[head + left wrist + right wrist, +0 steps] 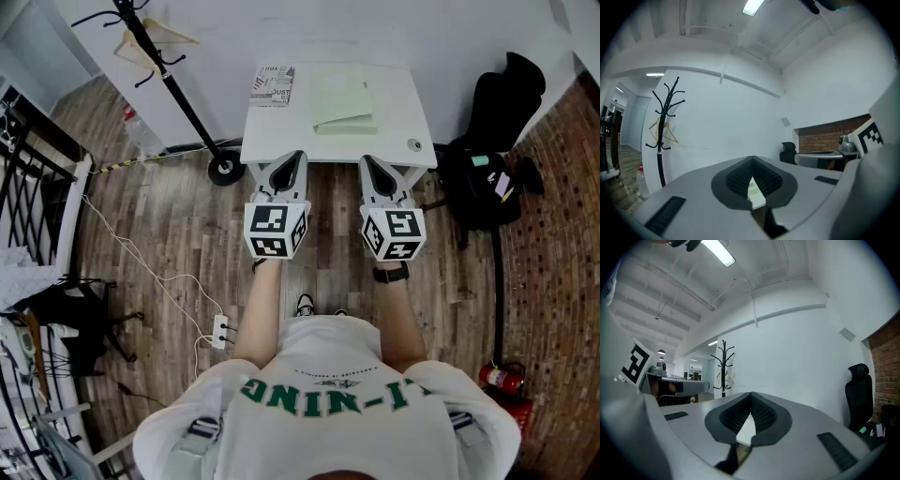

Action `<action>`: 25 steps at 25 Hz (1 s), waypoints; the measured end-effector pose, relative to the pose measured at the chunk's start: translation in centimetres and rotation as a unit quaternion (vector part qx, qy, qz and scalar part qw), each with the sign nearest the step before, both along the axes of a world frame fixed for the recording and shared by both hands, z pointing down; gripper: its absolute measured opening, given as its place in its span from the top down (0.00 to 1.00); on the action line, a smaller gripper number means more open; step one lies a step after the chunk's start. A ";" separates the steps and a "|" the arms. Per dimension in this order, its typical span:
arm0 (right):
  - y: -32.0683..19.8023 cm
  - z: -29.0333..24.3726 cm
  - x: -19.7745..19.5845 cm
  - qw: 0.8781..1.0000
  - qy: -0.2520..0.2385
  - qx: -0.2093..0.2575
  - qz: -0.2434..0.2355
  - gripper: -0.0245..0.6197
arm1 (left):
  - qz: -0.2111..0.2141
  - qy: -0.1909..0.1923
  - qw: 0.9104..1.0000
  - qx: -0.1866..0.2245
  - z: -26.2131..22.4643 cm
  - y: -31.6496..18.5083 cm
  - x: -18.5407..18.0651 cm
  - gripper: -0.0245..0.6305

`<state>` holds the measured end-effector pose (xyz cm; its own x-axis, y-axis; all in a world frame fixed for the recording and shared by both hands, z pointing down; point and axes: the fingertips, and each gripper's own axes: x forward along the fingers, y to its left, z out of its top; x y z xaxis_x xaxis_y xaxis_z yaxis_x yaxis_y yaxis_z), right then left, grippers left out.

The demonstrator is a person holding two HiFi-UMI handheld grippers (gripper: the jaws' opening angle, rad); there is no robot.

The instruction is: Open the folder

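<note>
A pale green folder (343, 98) lies closed on the small white table (403, 103), toward its middle and right. My left gripper (289, 159) and right gripper (377, 165) hover side by side at the table's near edge, level and pointing at the wall. Both are short of the folder and touch nothing. The jaws of each meet at the tips, shut and empty. In the left gripper view a sliver of the green folder (754, 191) shows through the gap behind the tips of the left gripper (752, 159). In the right gripper view only the white tabletop (746, 431) shows below the right gripper (751, 395).
A printed black-and-white booklet (273, 84) lies at the table's far left corner and a small round object (414, 144) near its right front corner. A black coat stand (169, 80) stands left of the table, a black office chair (497, 122) with a bag to its right. Cables (159, 281) run across the wooden floor.
</note>
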<state>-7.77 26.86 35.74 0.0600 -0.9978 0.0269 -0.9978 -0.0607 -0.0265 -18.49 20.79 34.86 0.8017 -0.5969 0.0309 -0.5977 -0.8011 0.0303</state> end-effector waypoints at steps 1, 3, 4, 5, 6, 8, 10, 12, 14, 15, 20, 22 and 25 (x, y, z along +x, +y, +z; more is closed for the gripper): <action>-0.2 0.0 -0.1 1.000 0.002 -0.001 0.001 0.94 | -0.001 0.001 1.000 0.000 0.0 -0.3 -0.1 0.94; -0.8 -0.1 -0.2 1.000 0.004 -0.002 0.002 0.94 | -0.001 0.003 1.000 -0.001 0.2 -0.9 -0.4 0.94; -1.0 0.0 -0.3 1.000 0.005 -0.002 0.003 0.94 | 0.000 0.003 1.000 -0.002 0.3 -1.2 -0.5 0.94; -1.3 0.0 -0.4 1.000 0.003 -0.002 0.005 0.94 | 0.002 0.004 1.000 -0.002 0.3 -1.4 -0.6 0.94; -1.5 0.1 -0.4 1.000 0.001 -0.002 0.008 0.94 | 0.004 0.005 1.000 -0.003 0.4 -1.7 -0.7 0.94; -2.1 0.2 -0.6 1.000 -0.008 0.000 0.014 0.94 | 0.007 0.006 1.000 -0.004 0.5 -2.2 -1.1 0.94; -2.6 0.2 -1.0 1.000 -0.014 0.005 0.018 0.94 | 0.010 0.009 1.000 -0.005 0.7 -2.7 -1.4 0.94; -3.1 0.3 -1.5 1.000 -0.016 0.008 0.020 0.94 | 0.014 0.009 1.000 -0.009 1.1 -3.2 -1.7 0.94; -3.3 0.6 -2.0 0.999 -0.023 0.009 0.024 0.94 | 0.020 0.009 1.000 -0.013 1.6 -3.5 -1.9 0.94; -3.3 0.9 -2.2 0.999 -0.025 0.009 0.025 0.94 | 0.023 0.009 1.000 -0.015 2.0 -3.6 -2.0 0.94; -3.9 2.4 -1.6 0.999 -0.030 -0.002 0.033 0.94 | 0.035 0.008 0.999 -0.029 3.3 -4.7 -1.0 0.94; -4.5 2.9 -0.8 0.999 -0.032 -0.006 0.035 0.94 | 0.037 0.006 0.999 -0.032 3.7 -5.3 -0.2 0.94; -5.9 3.5 1.0 0.999 -0.037 -0.007 0.035 0.94 | 0.035 0.005 0.999 -0.033 4.0 -6.6 1.6 0.94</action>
